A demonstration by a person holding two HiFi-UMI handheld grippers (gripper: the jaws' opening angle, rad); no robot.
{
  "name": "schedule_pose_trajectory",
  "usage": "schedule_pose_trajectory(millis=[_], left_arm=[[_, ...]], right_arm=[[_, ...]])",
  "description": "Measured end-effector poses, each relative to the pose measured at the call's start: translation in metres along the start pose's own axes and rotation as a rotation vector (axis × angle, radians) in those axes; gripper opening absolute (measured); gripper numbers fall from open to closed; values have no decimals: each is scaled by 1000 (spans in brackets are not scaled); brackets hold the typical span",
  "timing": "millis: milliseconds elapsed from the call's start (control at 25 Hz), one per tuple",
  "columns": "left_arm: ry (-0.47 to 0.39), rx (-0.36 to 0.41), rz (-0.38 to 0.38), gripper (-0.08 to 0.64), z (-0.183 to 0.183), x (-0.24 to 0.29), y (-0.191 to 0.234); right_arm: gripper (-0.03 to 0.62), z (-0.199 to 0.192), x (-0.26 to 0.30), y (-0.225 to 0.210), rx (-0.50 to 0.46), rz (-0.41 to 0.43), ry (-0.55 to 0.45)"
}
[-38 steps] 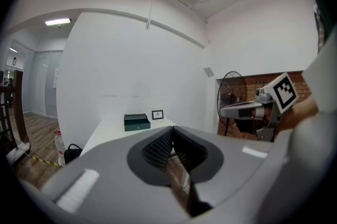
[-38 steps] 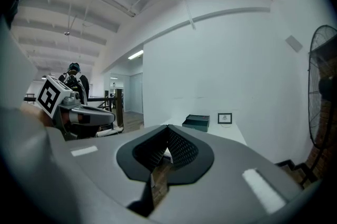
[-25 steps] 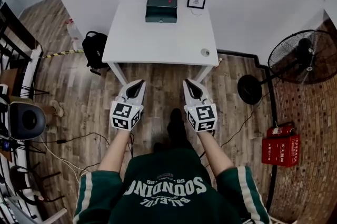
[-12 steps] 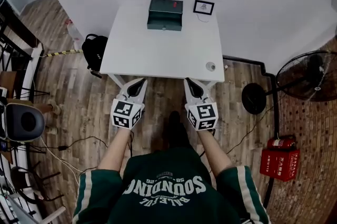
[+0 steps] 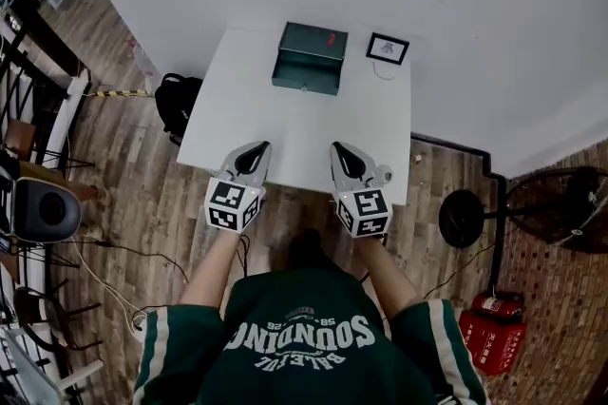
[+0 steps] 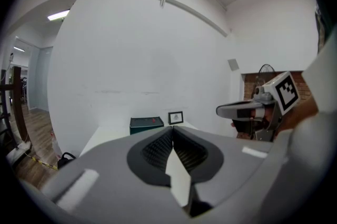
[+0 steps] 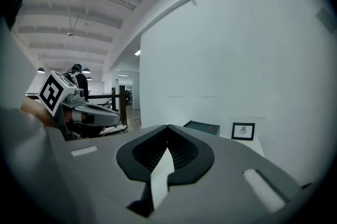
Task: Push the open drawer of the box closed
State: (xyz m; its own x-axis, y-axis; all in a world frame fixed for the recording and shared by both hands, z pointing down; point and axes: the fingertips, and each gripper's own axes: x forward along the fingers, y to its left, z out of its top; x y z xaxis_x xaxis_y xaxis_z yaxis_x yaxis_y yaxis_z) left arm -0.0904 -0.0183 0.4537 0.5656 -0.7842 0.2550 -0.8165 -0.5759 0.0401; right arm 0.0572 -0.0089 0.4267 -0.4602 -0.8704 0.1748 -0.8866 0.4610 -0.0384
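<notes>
A dark green box stands at the far middle of the white table, its drawer pulled out toward me. The box also shows small in the left gripper view and the right gripper view. My left gripper hovers over the table's near edge, jaws shut and empty. My right gripper is level with it, a hand's width to the right, also shut with nothing held. Both are well short of the box.
A small framed picture stands to the right of the box. A round white object lies at the table's near right corner. A black bag sits on the floor left of the table; a fan base is at right.
The view has moved forward: the table and box now lie closer and lower in the head view. Both grippers now reach over the table's near edge, still shut.
</notes>
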Motion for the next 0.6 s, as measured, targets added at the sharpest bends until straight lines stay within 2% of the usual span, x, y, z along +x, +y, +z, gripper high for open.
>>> schedule_pose_trajectory(millis=[240,600], left_arm=[[5,-35,22,52,7,41,13],[12,-47,37,54,14,97,46]], right_arm=[[2,6,42,-27,-18,66,17],[2,13,94,-59,-2,64,20]])
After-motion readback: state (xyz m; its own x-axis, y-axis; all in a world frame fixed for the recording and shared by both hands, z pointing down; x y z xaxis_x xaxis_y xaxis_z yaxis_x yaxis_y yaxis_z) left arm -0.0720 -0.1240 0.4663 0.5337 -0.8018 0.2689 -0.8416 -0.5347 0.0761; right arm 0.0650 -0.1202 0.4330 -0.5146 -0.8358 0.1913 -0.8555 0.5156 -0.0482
